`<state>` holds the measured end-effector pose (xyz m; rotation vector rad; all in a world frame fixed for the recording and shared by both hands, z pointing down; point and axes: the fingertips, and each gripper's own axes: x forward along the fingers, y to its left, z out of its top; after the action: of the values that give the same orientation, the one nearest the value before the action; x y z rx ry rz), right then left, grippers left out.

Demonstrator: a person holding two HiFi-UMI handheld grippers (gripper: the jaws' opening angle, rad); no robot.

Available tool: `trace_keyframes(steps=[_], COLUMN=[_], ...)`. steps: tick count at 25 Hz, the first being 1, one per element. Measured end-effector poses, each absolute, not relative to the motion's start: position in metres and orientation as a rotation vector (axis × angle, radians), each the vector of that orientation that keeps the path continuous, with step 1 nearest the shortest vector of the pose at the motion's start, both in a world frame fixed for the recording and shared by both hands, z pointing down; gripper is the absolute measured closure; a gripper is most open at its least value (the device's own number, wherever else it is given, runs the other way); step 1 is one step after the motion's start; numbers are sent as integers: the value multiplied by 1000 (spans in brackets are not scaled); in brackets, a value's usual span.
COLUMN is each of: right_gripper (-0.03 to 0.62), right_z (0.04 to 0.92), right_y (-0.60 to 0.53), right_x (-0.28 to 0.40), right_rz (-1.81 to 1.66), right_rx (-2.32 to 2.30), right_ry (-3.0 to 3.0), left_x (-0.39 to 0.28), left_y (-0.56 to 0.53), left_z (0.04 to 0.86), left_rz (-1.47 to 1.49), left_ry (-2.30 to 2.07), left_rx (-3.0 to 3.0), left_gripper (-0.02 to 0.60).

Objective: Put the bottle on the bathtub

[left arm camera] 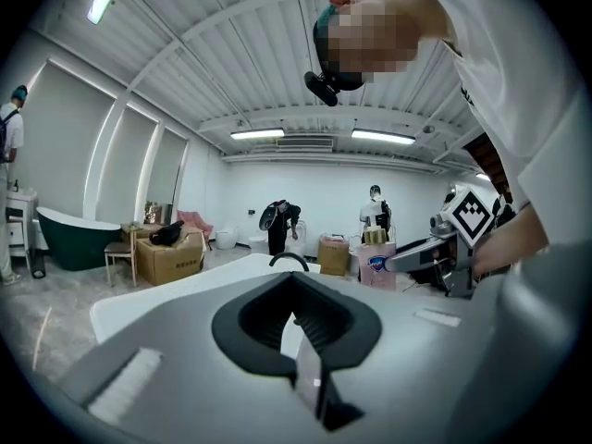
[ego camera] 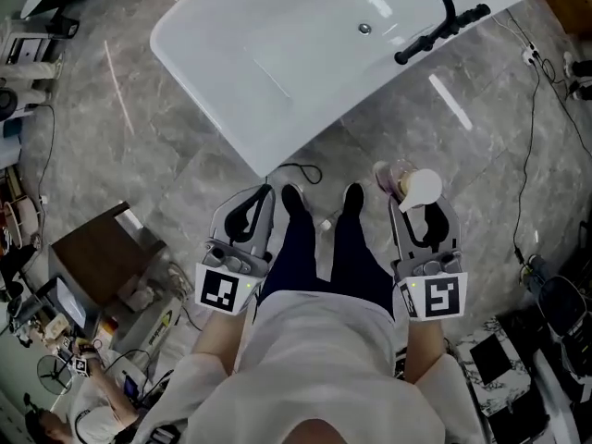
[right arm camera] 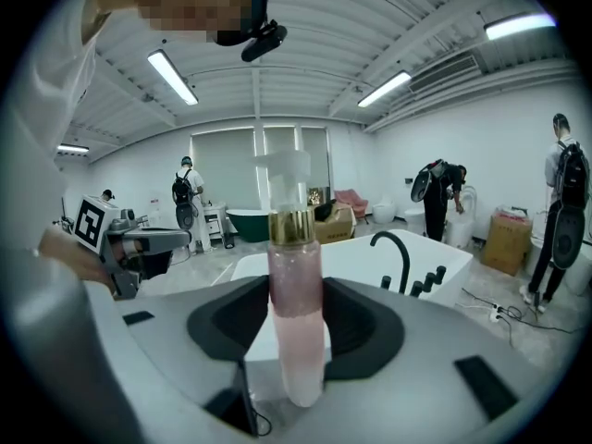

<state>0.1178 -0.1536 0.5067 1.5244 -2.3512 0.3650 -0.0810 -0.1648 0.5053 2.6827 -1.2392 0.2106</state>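
Note:
In the head view a white bathtub (ego camera: 277,81) with a black faucet (ego camera: 435,26) stands on the grey floor ahead of the person's feet. My right gripper (ego camera: 422,209) is shut on a pink bottle (ego camera: 398,181) with a gold collar and a white pump cap. In the right gripper view the bottle (right arm camera: 296,322) stands upright between the dark pads (right arm camera: 356,326), with the bathtub (right arm camera: 351,252) behind it. My left gripper (ego camera: 266,192) hangs at the same height near the tub's near corner. Its jaws meet at the tips with nothing between them, and its own view shows the left gripper (left arm camera: 294,280) the same way.
A brown box (ego camera: 97,252) and clutter lie at the left. Cables (ego camera: 532,109) trail across the floor at the right. The person's black shoes (ego camera: 294,197) stand between the grippers. Other people (right arm camera: 444,192), a dark green tub (left arm camera: 65,234) and cardboard boxes (left arm camera: 171,257) are farther off.

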Motion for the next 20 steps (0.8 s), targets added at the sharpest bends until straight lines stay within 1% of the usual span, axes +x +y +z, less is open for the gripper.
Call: trace_keyframes(steps=[6,12,20], right_gripper=[410,411,411], right_z=[564,619,663], right_y=[-162,-169,-168], right_x=[112,115,114], right_rz=[422,452,493], right_rx=[1476,1459,1436], right_ry=[-2334,-2316,-2268], left_x=[-85,-74,-74], left_y=[-168,-171,-176], left_z=[567,627,667], left_rz=[250,303,255], left_ry=[-1265,-1175,-1184], left_rx=[2585,2574,2520], left_gripper=[577,577,577])
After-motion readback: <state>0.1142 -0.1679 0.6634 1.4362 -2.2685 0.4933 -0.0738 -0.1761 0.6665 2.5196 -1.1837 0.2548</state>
